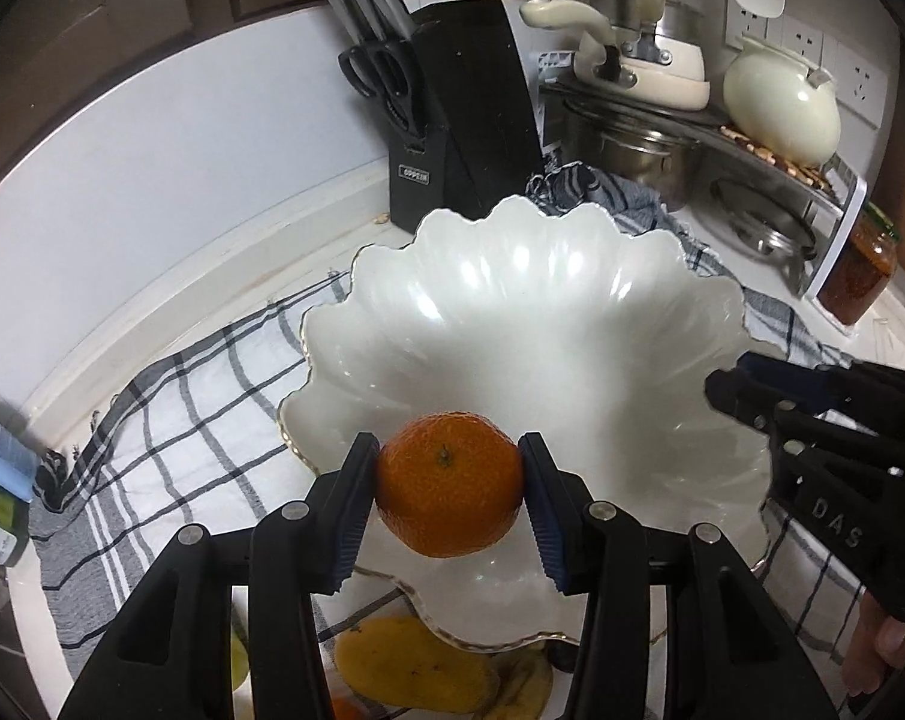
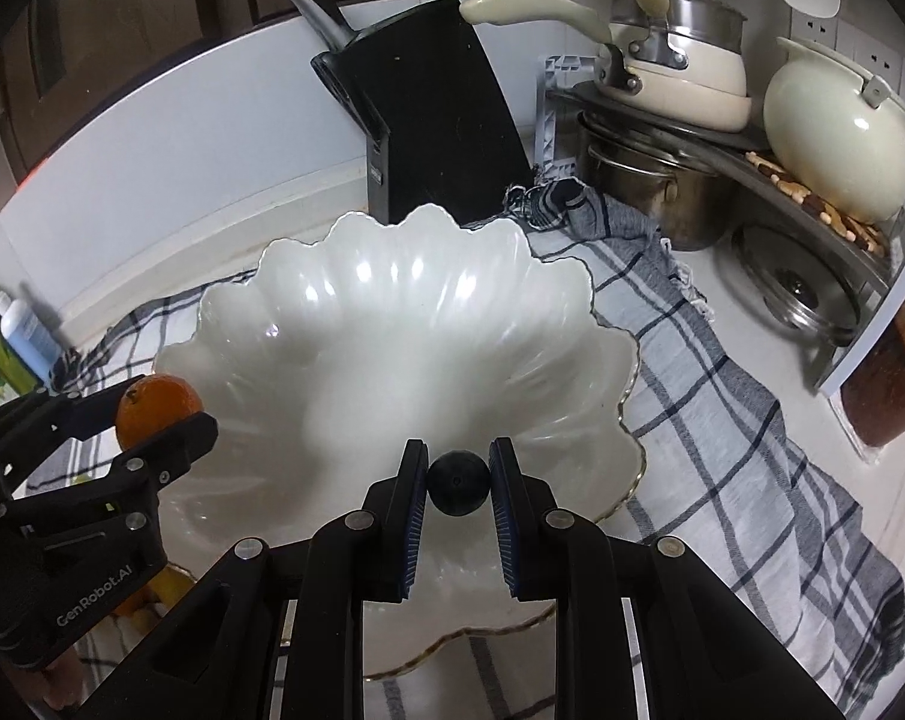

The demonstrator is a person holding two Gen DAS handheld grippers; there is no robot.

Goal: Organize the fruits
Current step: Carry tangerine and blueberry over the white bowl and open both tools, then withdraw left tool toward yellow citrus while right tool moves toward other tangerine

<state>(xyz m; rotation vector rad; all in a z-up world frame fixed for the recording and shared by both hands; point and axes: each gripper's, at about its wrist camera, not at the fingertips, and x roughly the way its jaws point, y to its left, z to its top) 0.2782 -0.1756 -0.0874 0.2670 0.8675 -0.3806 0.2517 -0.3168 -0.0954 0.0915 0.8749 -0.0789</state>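
Left gripper (image 1: 449, 483) clamping an orange (image 1: 449, 483) between both pads, hanging over the near rim of the white scalloped bowl (image 1: 512, 324). Bowl sitting on a checked cloth (image 2: 722, 390), black knife block (image 2: 440, 114) behind. Right gripper (image 2: 457, 483) pinching a small dark round fruit (image 2: 457, 482) above the bowl's near side.

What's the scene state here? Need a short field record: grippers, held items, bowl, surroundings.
left gripper: shut on tangerine, held over the bowl's near rim
right gripper: shut on small dark round fruit, over the bowl
scalloped white bowl: no fruit visible inside, sits on checked cloth
behind bowl: black knife block
near edge, left view: mango
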